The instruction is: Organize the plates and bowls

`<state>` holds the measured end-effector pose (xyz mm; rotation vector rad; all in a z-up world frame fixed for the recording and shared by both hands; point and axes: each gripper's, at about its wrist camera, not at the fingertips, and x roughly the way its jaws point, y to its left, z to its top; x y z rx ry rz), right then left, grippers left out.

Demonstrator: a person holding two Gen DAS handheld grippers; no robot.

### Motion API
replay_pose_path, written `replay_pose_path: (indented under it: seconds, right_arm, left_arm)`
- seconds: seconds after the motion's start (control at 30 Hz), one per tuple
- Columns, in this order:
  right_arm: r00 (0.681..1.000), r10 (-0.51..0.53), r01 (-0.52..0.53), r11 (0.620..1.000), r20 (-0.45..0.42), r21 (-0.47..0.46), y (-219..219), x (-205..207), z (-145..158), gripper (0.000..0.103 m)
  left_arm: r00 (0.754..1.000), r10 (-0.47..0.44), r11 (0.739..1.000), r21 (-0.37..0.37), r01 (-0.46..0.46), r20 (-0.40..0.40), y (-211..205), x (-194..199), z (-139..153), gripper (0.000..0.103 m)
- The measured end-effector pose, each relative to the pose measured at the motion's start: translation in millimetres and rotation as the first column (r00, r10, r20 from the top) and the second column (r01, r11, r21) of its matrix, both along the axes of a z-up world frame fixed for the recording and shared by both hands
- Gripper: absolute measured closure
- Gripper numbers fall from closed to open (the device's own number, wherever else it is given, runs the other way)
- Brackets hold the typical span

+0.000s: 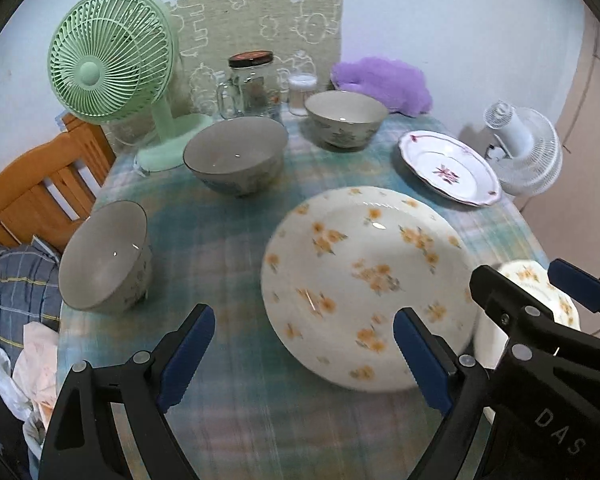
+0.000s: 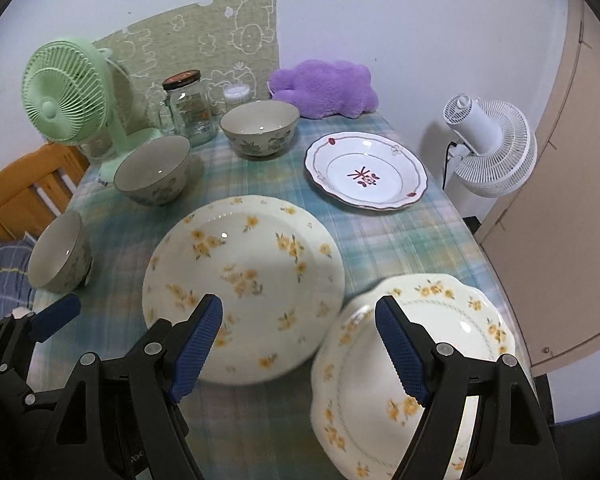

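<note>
Two tools, my left tool [image 1: 304, 356] and right tool [image 2: 298, 346], hang with jaws apart and empty above the tabletop [image 2: 400, 240]. Beneath them lie three plates [image 2: 244, 280], apart; three bowls [image 1: 236, 154] stand beyond. Nothing looks stacked yet; next I'd grip a plate's rim.

A table [image 2: 400, 240] under a blue-green plaid cloth stands against a pale wall [image 2: 420, 20]. A patterned mat [image 2: 204, 40] leans on the wall behind a green fan [image 2: 66, 92], a jar [image 2: 190, 108] and a purple cushion [image 2: 326, 88]. A white fan [image 2: 492, 148] stands at the right, beside a beige panel [image 2: 572, 200]. A wooden chair [image 1: 40, 192] sits at the left, with striped cloth [image 1: 16, 284] below it. Lighting is soft and even.
</note>
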<state>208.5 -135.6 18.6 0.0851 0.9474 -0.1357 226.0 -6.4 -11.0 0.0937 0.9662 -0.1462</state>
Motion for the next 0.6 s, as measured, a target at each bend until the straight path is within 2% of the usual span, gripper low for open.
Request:
replay_pose_path:
  seconds: [0.2, 0.6]
  right_arm:
    - [1.0, 0.018, -0.018, 1.0, -0.022, -0.012, -1.8, 32.7, -16.2, 0.022]
    - [0.988, 0.086, -0.084, 0.996, -0.125, 0.015, -17.6, 92.5, -68.6, 0.022]
  left_arm:
    - [0.998, 0.057, 0.998, 0.008, -0.056, -0.032, -2.5, 29.9, -20.7, 0.011]
    - [0.986, 0.133, 0.991, 0.043, -0.129, -0.103, -13.1, 68.6, -67.4, 0.011]
